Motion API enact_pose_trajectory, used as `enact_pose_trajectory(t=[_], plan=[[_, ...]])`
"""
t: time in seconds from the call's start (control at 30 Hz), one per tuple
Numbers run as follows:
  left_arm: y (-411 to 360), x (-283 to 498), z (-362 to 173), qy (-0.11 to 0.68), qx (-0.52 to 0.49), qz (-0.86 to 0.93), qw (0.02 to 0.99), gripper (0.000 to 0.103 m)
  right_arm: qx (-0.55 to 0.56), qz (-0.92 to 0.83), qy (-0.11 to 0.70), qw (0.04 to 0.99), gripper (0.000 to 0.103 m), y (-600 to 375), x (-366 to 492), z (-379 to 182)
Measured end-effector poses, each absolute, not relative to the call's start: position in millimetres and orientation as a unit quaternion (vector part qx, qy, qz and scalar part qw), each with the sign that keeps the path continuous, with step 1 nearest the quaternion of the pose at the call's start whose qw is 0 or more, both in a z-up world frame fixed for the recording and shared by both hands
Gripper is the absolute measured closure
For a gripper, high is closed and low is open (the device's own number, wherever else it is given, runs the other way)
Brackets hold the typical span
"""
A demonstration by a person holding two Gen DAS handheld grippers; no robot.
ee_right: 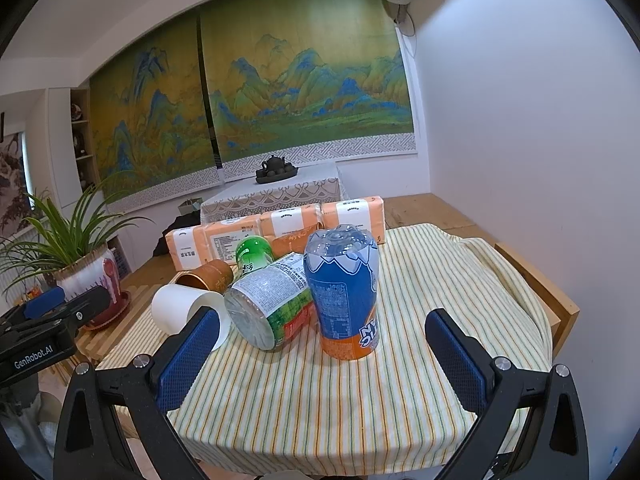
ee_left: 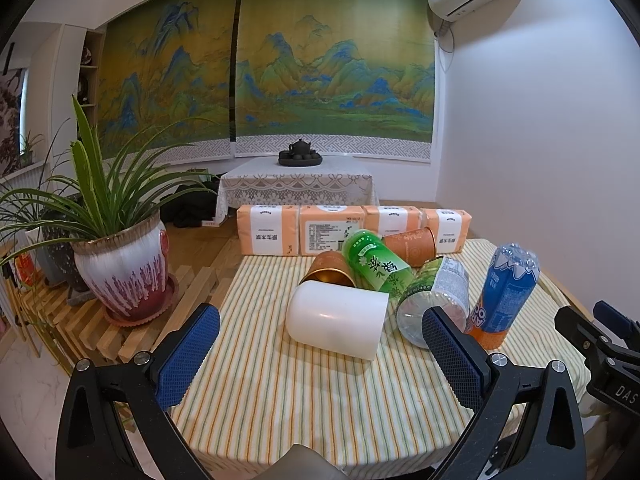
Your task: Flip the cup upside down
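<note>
Worktop: covered by a striped cloth; it carries everything below.
Packs: a row of orange-and-white packs along the far edge of the cloth.
Plant: a pot on a slatted stand, left of the worktop and apart from it.
Left tongs: open, blue pads wide apart, holding nothing, low over the near cloth; the white cup lies just beyond the gap between the pads.
Right tongs: open, empty, low over the near cloth; the blue bottle stands just beyond the gap.
Blue bottle: blue and orange label, standing cap-down with its base up, on the right of the cluster.
Clear bottle: lying on its side, base toward the cameras, just left of the blue bottle; contact cannot be told.
Green bottle: lying on its side behind the clear bottle, leaning over the brown cup.
White cup: lying on its side at the near left of the cluster, closed base toward the left, mouth toward the clear bottle.
Brown cup: on its side just behind the white cup, mouth toward the near left.
Second brown cup: on its side farther back, against the packs.
</note>
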State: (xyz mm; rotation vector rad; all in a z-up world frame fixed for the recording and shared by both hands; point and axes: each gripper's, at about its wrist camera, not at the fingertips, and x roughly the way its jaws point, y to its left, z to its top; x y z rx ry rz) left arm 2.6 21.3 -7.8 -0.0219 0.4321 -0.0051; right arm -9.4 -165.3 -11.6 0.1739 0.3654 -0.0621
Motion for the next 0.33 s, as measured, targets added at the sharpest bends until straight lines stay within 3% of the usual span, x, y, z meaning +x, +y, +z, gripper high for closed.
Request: enact_pose_trajectory(t=[0.33], plan=[[21.9, 2.9, -7.9, 0.213, -0.012, -0.001, 0.977, 0.0, 0.086, -0.03, 0.184, 0.979, 0.001, -164.9, -8.8, -12.3]])
